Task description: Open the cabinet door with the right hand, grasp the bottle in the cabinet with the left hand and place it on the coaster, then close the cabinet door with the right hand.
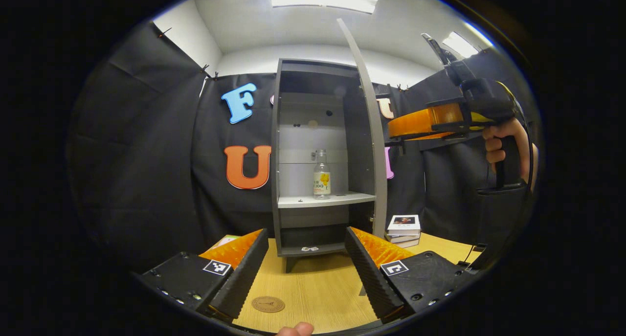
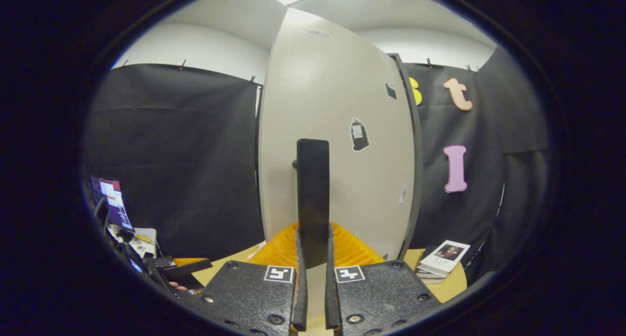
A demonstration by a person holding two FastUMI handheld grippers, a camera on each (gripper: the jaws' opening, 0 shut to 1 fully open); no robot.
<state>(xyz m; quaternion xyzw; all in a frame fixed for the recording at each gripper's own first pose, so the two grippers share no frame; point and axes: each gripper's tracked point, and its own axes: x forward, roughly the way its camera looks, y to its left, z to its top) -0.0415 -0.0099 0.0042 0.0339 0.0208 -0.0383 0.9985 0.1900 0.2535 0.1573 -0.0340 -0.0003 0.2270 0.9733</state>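
The grey cabinet [image 1: 313, 130] stands open on the wooden table, its door [image 1: 374, 130] swung out edge-on toward me. A clear bottle [image 1: 321, 175] with a yellow label stands upright on the middle shelf. My left gripper [image 1: 306, 233] is open and held low over the table, well short of the cabinet. A round brown coaster [image 1: 268, 304] lies on the table between its fingers. In the right gripper view, my right gripper [image 2: 313, 238] is shut on the door's black vertical handle [image 2: 313, 189]. In the left gripper view that gripper [image 1: 420, 123], held by a hand, sits at the door's outer side.
A short stack of books [image 1: 404, 227] lies on the table right of the cabinet, behind the open door [image 2: 337, 130]. A lit monitor [image 2: 110, 201] and cables sit far left in the right gripper view. A fingertip [image 1: 296, 330] shows at the table's near edge.
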